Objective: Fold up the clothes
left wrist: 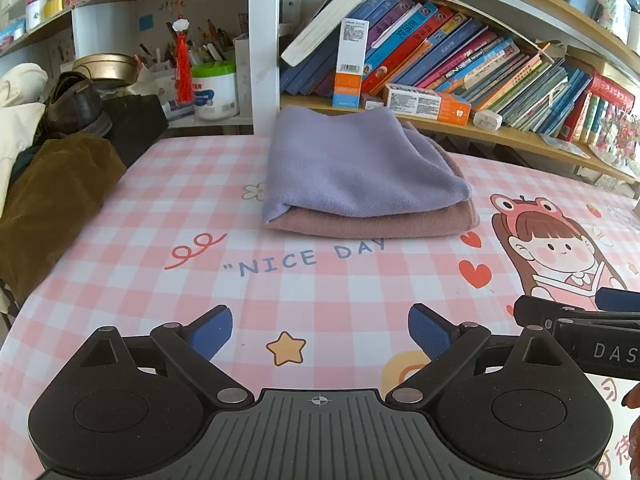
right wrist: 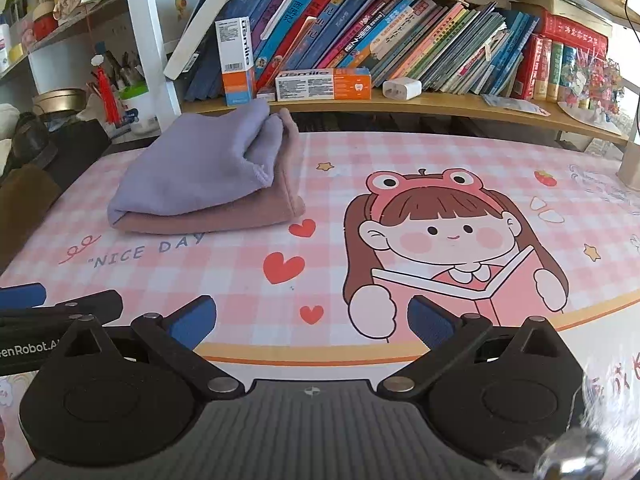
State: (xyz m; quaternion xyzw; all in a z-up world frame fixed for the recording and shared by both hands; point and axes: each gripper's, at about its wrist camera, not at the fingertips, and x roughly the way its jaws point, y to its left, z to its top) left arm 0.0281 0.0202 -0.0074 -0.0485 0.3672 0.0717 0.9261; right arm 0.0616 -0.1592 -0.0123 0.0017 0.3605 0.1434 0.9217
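Left wrist: your left gripper [left wrist: 320, 332] is spread, holding nothing | lilac cloth [left wrist: 360, 164] lies folded on the pink cloth [left wrist: 380, 226] at the mat's [left wrist: 160, 216] far edge, long axis running away from you || Right wrist: your right gripper [right wrist: 312, 320] is spread, holding nothing | stack sits far left, open ends toward the shelf [right wrist: 440, 106].

Home study nook, kids' books [right wrist: 400, 36] on shelf, cartoon desk mat [right wrist: 400, 160], pencil pots [left wrist: 208, 46]

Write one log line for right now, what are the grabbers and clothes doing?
left gripper: open, empty | right gripper: open, empty | purple cloth: folded atop pink cloth
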